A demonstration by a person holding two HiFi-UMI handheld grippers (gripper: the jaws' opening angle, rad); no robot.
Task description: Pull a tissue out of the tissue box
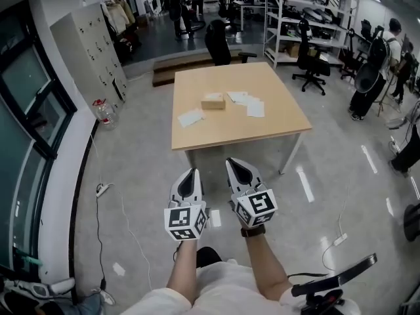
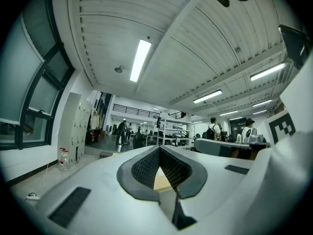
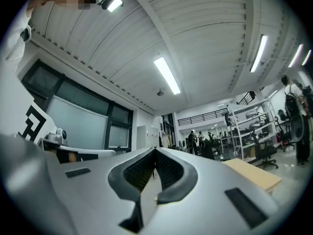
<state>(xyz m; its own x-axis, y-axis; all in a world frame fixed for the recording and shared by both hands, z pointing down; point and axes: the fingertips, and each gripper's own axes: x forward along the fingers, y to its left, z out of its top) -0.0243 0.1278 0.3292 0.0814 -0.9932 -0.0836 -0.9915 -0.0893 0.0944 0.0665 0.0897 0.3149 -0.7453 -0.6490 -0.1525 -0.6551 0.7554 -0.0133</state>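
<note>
You have the small tan rectangular cardboard tissue box point(image 1: 212, 101) lying flat near the middle of the light wooden tabletop point(image 1: 275, 84). Loose white tissue sheets point(image 1: 247, 102) lie flat just beside its right, and one more white tissue sheet point(image 1: 190, 117) lies to its left.

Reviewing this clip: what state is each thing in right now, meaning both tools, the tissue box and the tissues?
Left tool: shut, empty, held in the air short of the table.
Right tool: shut, empty, beside the left tool.
Tissue box: resting on the table, untouched; too small to tell whether a tissue sticks out.
Loose tissues: lying flat on the table, on both sides of the box.
</note>
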